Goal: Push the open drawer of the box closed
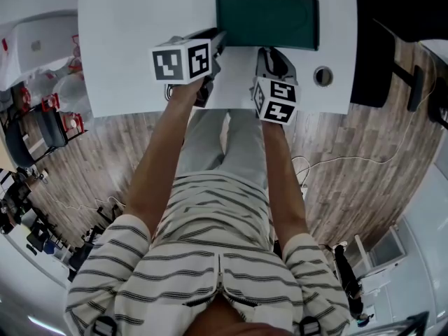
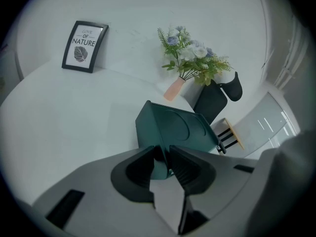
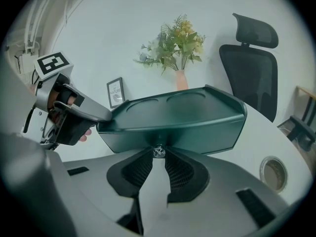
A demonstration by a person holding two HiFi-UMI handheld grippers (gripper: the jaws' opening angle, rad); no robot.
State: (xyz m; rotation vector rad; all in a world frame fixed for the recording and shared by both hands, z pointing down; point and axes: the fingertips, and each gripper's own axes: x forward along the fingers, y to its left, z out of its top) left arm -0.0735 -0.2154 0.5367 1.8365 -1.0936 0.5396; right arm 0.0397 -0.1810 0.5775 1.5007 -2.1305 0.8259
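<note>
The framed print [image 2: 84,47] reads "LOVE OF NATURE". My forearms [image 1: 164,152] reach forward, both tongs tipped down at the green box [image 1: 266,19] on the counter [image 1: 133,26]. My left tongs [image 2: 164,163] clamp its corner. My right tongs [image 3: 159,158] stand narrow, with the drawer knob [image 3: 158,151] between their tips.

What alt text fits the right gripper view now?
The right gripper, jaws slightly apart, flanks the small knob on a dark green box, on a white table. The left gripper holds the box's left corner; flowers and an office chair stand behind.
</note>
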